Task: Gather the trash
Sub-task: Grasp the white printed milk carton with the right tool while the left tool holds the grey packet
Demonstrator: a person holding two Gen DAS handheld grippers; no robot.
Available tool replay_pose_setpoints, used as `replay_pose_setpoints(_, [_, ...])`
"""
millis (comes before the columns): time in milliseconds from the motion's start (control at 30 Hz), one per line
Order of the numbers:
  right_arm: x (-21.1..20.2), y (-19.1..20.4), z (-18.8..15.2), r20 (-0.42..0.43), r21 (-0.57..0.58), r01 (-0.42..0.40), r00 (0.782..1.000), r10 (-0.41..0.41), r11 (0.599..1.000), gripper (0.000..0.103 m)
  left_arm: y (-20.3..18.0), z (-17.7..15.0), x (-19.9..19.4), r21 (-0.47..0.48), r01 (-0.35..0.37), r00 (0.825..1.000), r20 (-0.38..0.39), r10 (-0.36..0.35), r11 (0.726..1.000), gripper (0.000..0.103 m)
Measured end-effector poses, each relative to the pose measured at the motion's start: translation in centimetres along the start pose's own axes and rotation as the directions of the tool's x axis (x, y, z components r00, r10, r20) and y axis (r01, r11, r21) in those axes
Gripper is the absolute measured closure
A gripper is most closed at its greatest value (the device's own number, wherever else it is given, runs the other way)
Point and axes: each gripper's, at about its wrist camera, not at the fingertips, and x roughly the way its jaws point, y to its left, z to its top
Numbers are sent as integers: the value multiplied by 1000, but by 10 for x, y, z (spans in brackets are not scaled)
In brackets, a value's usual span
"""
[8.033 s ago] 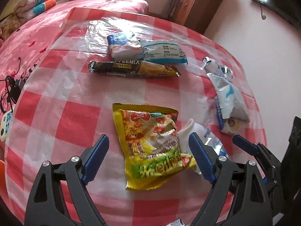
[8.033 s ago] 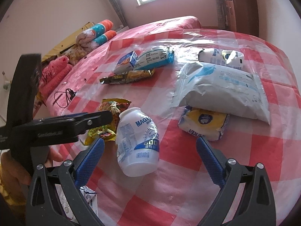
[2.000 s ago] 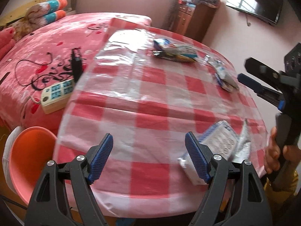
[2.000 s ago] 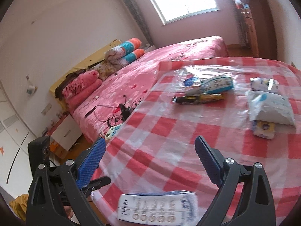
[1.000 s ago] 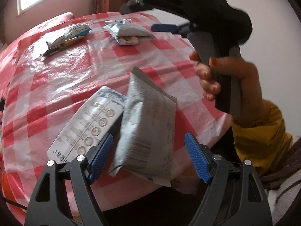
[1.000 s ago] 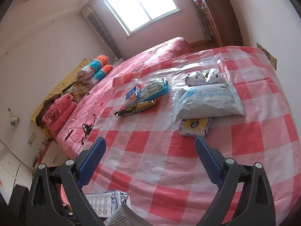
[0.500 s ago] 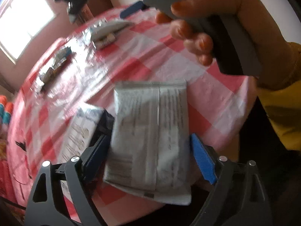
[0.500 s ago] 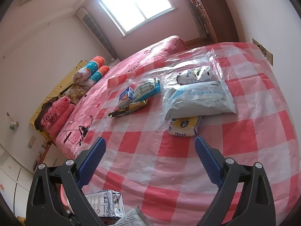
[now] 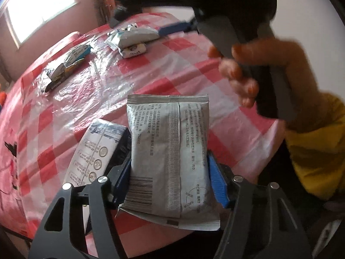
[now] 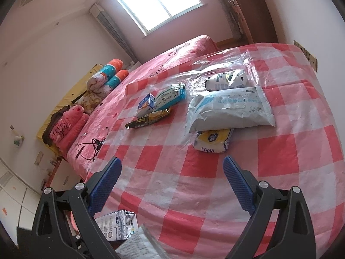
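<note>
two blue pads are pressed against the sides of a silver sachet (image 9: 170,157), which is pinched by the left gripper (image 9: 169,178) and held upright, its printed back seam and barcode turned to the camera. just beside the sachet, to its left, a flattened white carton (image 9: 97,153) is seen lying at the near edge of the desk (image 9: 163,73), which is covered by a red-and-white checked cloth under clear plastic. further out on that cloth, a small yellow-and-white tissue pack (image 9: 133,50) is tucked against a large white pouch (image 9: 135,35), and a cluster of wrappers (image 9: 66,64) is laid well apart from them toward the left. the right hand (image 9: 265,73) is seen blurred at the upper right, wrapped around a dark handle.

the right gripper (image 10: 172,185) is held spread wide above the desk, with nothing between its blue pads. below it, at the bottom edge of the right wrist view, the carton (image 10: 116,222) and a corner of the sachet (image 10: 138,246) are shown. beyond the gripper, the tissue pack (image 10: 212,140) is partly overlapped by the pouch (image 10: 230,108), a crumpled white bottle (image 10: 226,78) lies just behind, and a dark coffee-mix stick (image 10: 148,118) is set against a blue-and-white packet (image 10: 170,96). a pink bed (image 10: 133,86) with rolled bedding is seen past the desk.
</note>
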Motion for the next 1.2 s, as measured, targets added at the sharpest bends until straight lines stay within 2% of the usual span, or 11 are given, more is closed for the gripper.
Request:
replay_pose_setpoints(233, [3, -10, -1, -22, 23, -29, 999, 30, 999, 9, 26, 0, -24, -123, 84, 995, 54, -78, 989, 38])
replay_pose_setpoints(367, [10, -13, -4, -61, 25, -59, 996, 61, 998, 9, 49, -5, -41, -199, 84, 994, 88, -68, 976, 38])
replay_pose_setpoints(467, [19, -3, -9, -104, 7, -97, 990, 97, 995, 9, 71, -10, -55, -255, 60, 993, 116, -31, 965, 38])
replay_pose_setpoints(633, [35, 31, -26, -182, -114, -134, 977, 112, 984, 9, 111, -24, -71, -359, -11, 990, 130, 62, 933, 38])
replay_pose_setpoints(800, [44, 71, -48, -262, -295, -186, 959, 108, 937, 9, 150, -44, -76, -458, -63, 984, 120, 132, 887, 38])
replay_pose_setpoints(867, [47, 81, -56, -296, -334, -191, 951, 90, 923, 9, 159, -49, -76, -479, -78, 982, 115, 151, 874, 38])
replay_pose_setpoints(967, [48, 91, -69, -339, -373, -217, 937, 85, 902, 9, 170, -57, -73, -504, -91, 980, 105, 166, 859, 38])
replay_pose_setpoints(1100, [42, 105, -87, -331, -477, -185, 944, 20, 859, 9, 182, -63, -69, -528, -82, 981, 105, 161, 845, 38])
replay_pose_setpoints(1200, [37, 111, -93, -331, -490, -169, 944, -3, 855, 9, 187, -67, -69, -534, -75, 981, 114, 159, 842, 38])
